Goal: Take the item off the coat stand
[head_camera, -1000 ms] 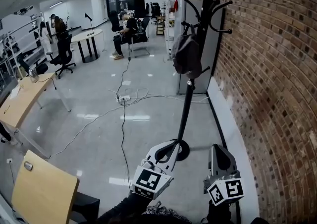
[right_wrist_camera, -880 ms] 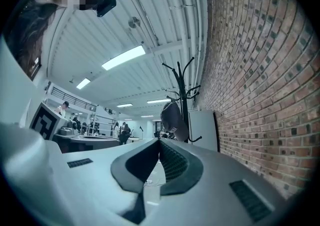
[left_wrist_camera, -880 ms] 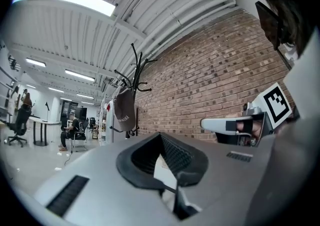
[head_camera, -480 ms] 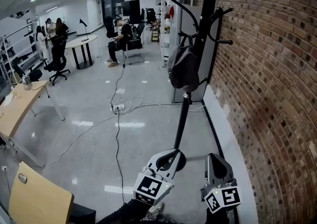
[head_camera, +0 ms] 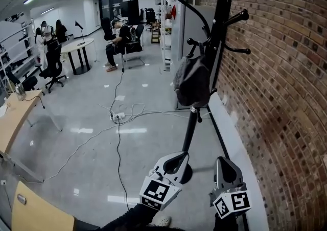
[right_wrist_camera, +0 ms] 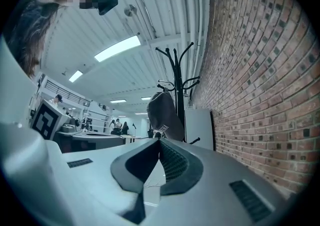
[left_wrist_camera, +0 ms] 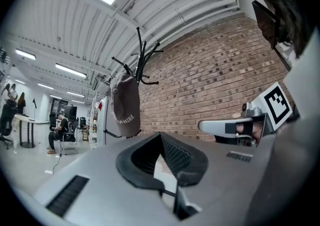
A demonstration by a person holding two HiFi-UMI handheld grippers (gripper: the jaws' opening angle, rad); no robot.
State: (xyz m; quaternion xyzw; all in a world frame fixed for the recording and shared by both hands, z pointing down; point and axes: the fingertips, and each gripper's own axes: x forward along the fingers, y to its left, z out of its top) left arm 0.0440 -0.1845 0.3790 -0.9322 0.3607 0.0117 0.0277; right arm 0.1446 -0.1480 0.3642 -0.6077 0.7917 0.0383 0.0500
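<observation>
Office, glossy floor (head_camera: 92, 143), brick wall (head_camera: 286, 97) at frame right. Floor cable (head_camera: 118, 122) seen left of centre, well clear. Left gripper (head_camera: 175, 159) at bottom centre, jaws clamped together, nothing held. Coat stand (head_camera: 190, 128) at centre-right. Grey cap (head_camera: 193, 79) hung on it, long axis vertical, above and ahead of both tools, left one judged nearer. Right gripper (head_camera: 225, 166) likewise closed, empty. Path judged unobstructed.
</observation>
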